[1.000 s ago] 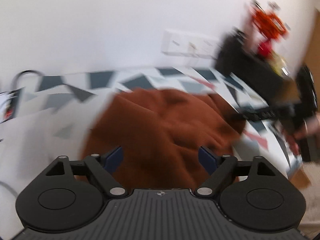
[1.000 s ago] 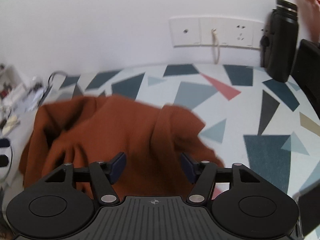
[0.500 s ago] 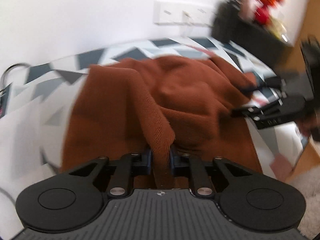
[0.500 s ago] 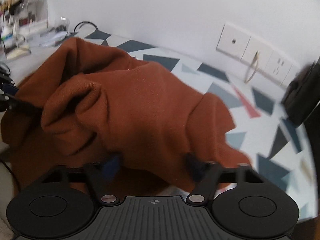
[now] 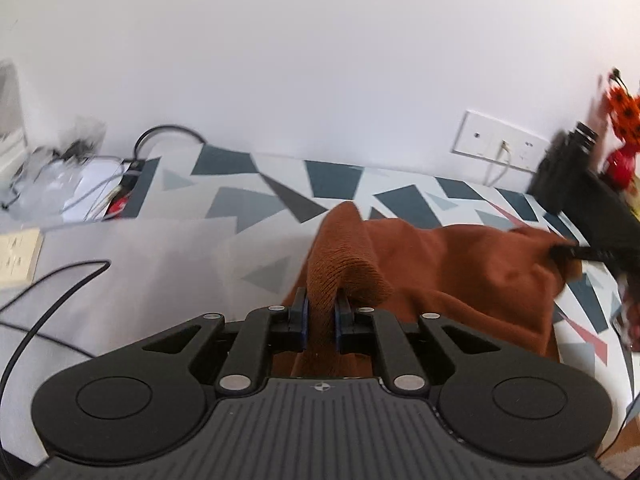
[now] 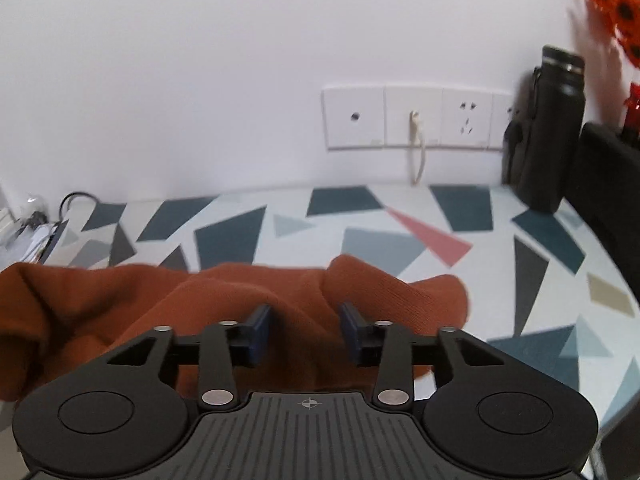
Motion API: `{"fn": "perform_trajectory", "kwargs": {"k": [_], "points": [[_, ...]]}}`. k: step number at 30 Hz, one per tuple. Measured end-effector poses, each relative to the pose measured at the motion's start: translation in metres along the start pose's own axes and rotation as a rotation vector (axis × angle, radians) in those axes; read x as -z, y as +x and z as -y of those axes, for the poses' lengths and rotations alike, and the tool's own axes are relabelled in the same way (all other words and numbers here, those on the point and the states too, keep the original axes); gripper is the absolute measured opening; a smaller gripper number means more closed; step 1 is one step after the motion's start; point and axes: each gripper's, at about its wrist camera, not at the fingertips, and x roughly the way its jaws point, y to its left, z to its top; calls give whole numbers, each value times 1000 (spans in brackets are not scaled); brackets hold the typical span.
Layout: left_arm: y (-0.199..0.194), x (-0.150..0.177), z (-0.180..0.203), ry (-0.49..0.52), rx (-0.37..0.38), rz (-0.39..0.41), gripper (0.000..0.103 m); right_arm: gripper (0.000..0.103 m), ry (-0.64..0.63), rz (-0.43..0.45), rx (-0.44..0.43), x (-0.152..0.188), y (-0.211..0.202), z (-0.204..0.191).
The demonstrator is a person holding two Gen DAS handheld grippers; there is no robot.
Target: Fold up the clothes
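— On the patterned tabletop (image 5: 256, 184), left view?
— The left gripper (image 5: 320, 316) pinches a fold of the rust sweater (image 5: 460, 264), which stretches rightward, bunched.
— And the right view?
— The right gripper (image 6: 306, 330) has its jaws set wide over the sweater's near edge, gripping nothing; cloth runs left-right.

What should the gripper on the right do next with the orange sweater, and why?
Probably close. The right gripper is open with a ridge of the orange sweater between its fingers, while the left gripper already pinches a fold. Gripping both ends would let the sweater be spread for folding.
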Motion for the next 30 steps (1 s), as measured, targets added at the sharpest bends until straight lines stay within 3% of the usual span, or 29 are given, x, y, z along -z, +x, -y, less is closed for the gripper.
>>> {"fn": "perform_trajectory", "kwargs": {"k": [2, 9, 15, 17, 20, 21, 22, 26, 30], "points": [[2, 3, -4, -14, 13, -8, 12, 66, -4, -22, 12, 11, -7, -2], [4, 10, -12, -20, 86, -23, 12, 65, 83, -194, 0, 78, -32, -2], [2, 11, -24, -55, 133, -24, 12, 61, 52, -315, -22, 116, -29, -33], [-1, 11, -26, -69, 151, -24, 12, 54, -32, -318, 12, 120, -28, -49], [-3, 15, -31, -131, 193, -27, 12, 29, -101, -317, 2, 122, -30, -64], [-3, 17, -32, -145, 204, -28, 12, 15, -97, -321, -1, 121, -30, -64], [-5, 18, -32, -148, 210, -25, 12, 11, -92, -324, -3, 119, -30, -63], [-17, 21, -35, -160, 215, 5, 12, 7, -37, -331, -15, 112, -27, -45], [-28, 23, -45, -192, 231, 15, 12, 7, -43, -324, 44, 108, -30, -25]]}}
